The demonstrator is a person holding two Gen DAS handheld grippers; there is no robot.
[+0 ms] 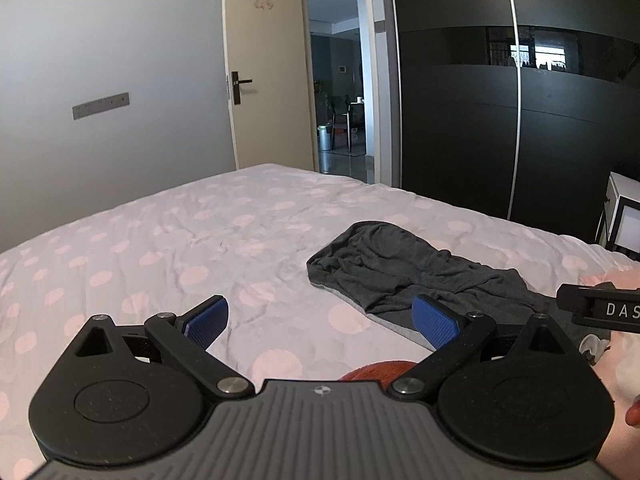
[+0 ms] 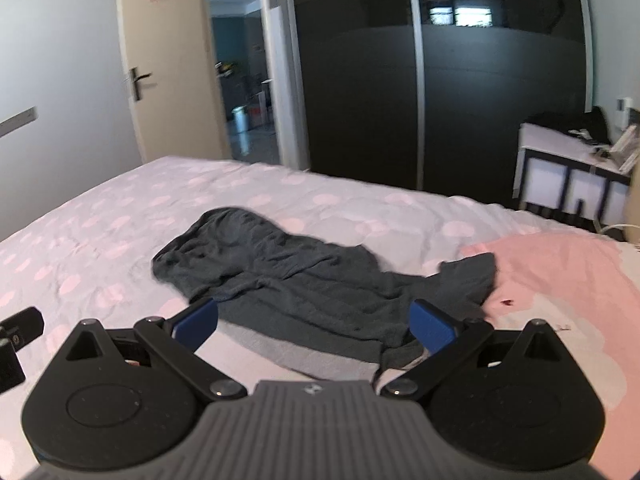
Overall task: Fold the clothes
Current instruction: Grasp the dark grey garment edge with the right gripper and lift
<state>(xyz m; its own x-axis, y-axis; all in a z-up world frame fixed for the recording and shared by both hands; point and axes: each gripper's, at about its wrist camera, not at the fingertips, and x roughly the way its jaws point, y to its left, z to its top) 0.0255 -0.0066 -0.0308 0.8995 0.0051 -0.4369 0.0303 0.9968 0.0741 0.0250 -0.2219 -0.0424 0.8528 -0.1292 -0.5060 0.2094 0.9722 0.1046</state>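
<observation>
Dark garment point(image 2: 304, 280) rumpled on bed point(image 1: 200, 240); left gripper point(image 1: 320, 320) and right gripper point(image 2: 316, 322) spread, empty. Flatten wrinkles before creasing.

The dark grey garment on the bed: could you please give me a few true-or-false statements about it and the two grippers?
1. The dark grey garment lies crumpled on the dotted bedspread. True.
2. The right gripper is shut on the garment. False: it is open, holding nothing.
3. The left gripper is open. True.
4. The garment is neatly folded into a square. False: it is spread out and wrinkled.
</observation>
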